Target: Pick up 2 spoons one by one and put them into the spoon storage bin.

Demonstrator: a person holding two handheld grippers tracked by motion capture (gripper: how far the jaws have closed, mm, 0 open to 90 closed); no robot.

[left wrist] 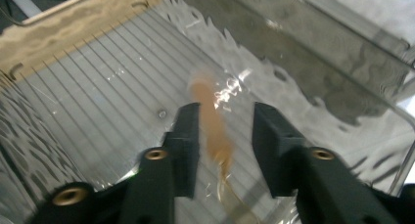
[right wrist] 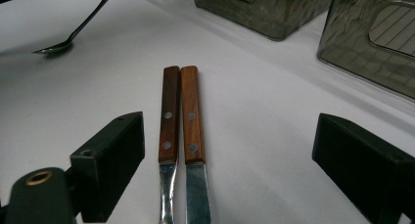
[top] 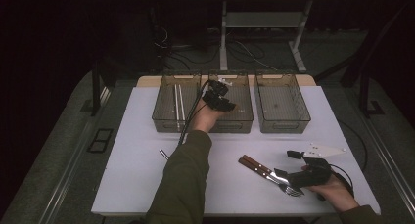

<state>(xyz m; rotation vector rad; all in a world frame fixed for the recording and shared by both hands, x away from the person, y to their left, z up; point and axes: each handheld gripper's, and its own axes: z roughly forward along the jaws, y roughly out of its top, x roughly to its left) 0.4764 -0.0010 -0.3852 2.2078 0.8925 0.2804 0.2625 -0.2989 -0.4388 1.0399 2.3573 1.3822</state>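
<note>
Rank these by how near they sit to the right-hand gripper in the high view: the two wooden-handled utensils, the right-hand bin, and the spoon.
1. Wooden-handled utensils, just left of the right gripper.
2. Right-hand bin, beyond it at the table's back.
3. Spoon, far left beside the person's sleeve.

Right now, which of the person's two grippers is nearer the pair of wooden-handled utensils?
Right. The right gripper sits beside the wooden-handled utensils, open around them; the left gripper is away over the middle bin.

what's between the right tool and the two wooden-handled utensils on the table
Nothing visible. The right tool is open, its jaws on either side of the two wooden-handled utensils, which lie side by side on the bare white table.
</note>
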